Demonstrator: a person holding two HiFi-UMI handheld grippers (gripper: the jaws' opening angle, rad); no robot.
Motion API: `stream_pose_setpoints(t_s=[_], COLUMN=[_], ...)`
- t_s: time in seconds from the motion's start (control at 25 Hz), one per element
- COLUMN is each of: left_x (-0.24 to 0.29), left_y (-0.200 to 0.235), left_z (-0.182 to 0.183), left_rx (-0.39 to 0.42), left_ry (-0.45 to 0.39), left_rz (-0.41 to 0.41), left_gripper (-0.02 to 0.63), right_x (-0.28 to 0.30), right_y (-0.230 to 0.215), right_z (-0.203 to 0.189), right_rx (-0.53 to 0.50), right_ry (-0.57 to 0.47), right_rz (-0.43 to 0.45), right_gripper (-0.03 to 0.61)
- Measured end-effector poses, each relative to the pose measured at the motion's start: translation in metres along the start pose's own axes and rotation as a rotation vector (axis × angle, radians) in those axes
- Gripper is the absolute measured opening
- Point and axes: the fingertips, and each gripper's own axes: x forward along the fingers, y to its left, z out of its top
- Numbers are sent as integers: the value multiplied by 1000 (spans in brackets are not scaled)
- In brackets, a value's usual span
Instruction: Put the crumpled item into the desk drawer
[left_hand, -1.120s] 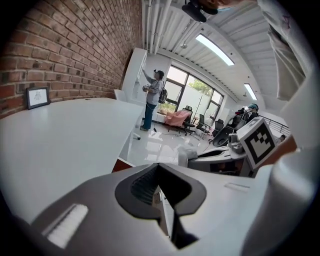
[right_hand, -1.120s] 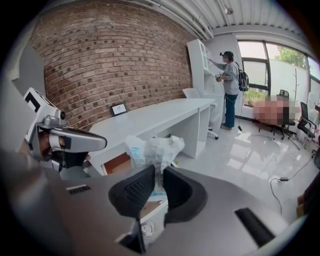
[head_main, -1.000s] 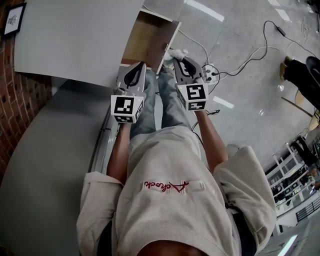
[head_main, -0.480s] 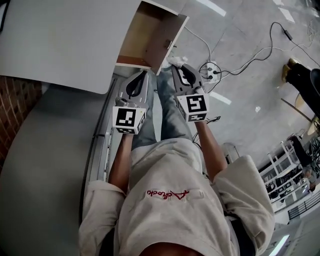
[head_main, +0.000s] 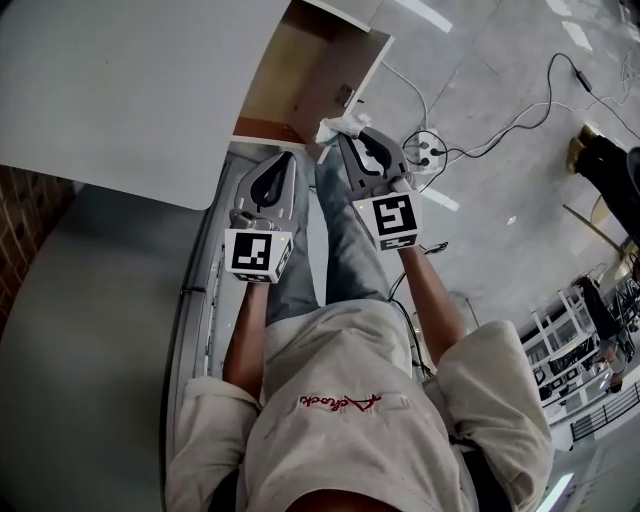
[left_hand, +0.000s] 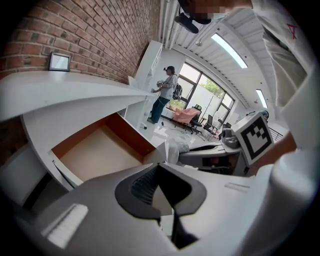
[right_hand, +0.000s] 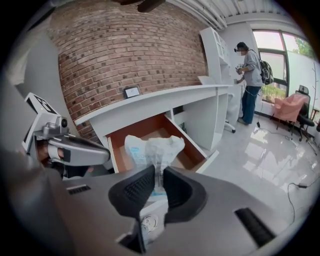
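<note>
Crumpled white bag (right_hand: 152, 146) pinched in jaws, by open drawer (right_hand: 187, 142)

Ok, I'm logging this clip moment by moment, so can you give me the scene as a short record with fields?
left gripper: shut, holding nothing
right gripper: shut on the crumpled item
crumpled item: whitish, thin and wrinkled, held near the drawer's front, not yet inside
drawer: pulled open, inside looks bare
desk: white top, drawer under it
task state: item still to be put in
</note>
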Motion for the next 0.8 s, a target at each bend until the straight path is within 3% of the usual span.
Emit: stream_pose_setpoints(t_s=[0.28, 0.52, 0.8], left_x=[-2, -2, 5], left_y=[9, 10, 4], left_z=[-14, -19, -11], left_rx=[-26, -21, -19], left_ry=[-1, -9, -25], left_rz=[20, 21, 11], left_gripper=[9, 9, 9], right_x=[30, 59, 94], right_y=[5, 18, 17], right_z=[27, 45, 42], right_rx=[-179, -471, -881], right_ry=[-26, 3, 84], right_rz=[80, 168, 260], right_gripper=[58, 58, 58])
